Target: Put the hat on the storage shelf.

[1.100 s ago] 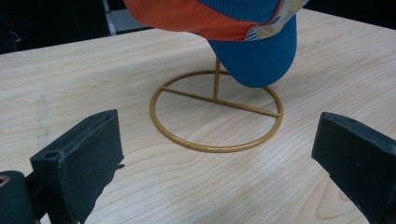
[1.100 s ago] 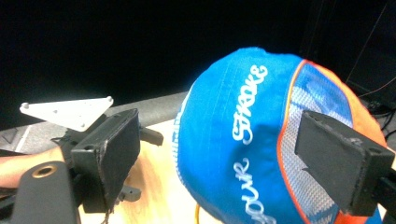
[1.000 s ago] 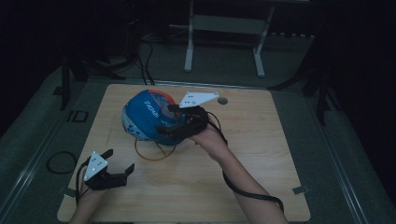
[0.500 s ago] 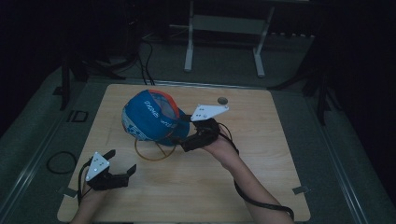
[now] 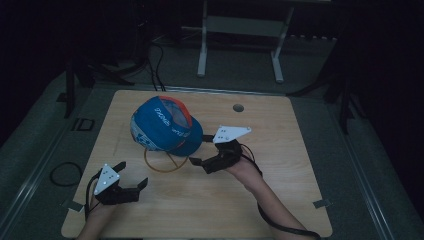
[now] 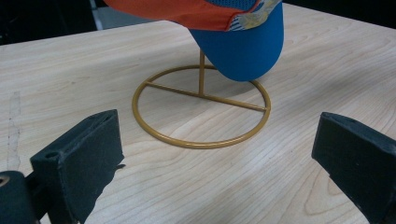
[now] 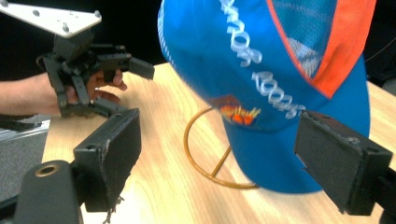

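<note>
Item: blue cap [image 5: 165,126] with orange trim, perched on a gold wire stand [image 5: 165,161] at mid-table. Probably light, soft cloth over a stiffer brim; best pinched at the brim edge. Right gripper [image 5: 202,153] released beside it; left gripper [image 5: 134,176] released, well apart.

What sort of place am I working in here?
Likely a lab or recording workspace, not a home: a bare wooden table in a dark room, cables on the floor, and a metal frame stand behind it. A blue cap sits on a wire stand.
</note>
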{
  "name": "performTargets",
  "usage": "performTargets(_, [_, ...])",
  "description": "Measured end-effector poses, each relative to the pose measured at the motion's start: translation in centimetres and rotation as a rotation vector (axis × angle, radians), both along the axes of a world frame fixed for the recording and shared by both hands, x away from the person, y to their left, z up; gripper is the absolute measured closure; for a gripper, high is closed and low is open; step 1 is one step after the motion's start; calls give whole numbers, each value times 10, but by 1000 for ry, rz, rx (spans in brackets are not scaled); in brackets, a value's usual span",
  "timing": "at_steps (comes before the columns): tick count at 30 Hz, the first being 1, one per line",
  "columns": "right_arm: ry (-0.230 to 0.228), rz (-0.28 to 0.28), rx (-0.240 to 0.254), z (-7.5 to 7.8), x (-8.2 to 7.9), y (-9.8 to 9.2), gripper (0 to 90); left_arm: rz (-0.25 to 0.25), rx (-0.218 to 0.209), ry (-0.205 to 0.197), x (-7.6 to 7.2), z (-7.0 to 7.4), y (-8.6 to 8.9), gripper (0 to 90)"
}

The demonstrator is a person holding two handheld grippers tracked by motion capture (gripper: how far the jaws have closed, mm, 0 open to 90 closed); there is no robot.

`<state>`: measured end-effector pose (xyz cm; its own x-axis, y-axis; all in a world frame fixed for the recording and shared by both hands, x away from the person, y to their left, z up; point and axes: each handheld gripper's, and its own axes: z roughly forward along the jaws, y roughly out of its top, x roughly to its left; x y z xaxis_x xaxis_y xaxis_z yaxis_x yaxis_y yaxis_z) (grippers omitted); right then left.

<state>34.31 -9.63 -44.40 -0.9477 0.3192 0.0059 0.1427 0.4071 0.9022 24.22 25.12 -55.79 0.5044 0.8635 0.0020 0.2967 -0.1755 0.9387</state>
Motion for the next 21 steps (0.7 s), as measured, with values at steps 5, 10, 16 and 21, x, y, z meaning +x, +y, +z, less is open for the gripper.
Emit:
performTargets(5, [11,2,-20,-19,-5,-7,150,0,1,-5,-1,0,0,22])
performTargets(10, [6,-16,-24,-37,-9,-16,150,0,-1,0,0,0,0,22])
performTargets(16, [24,-18,-42,-63,-11,-29,150,-3,3,3,0,-1,0,22])
performTargets(21, [29,-22,-47,-78,-14,-44,150,-8,1,3,0,-1,0,22])
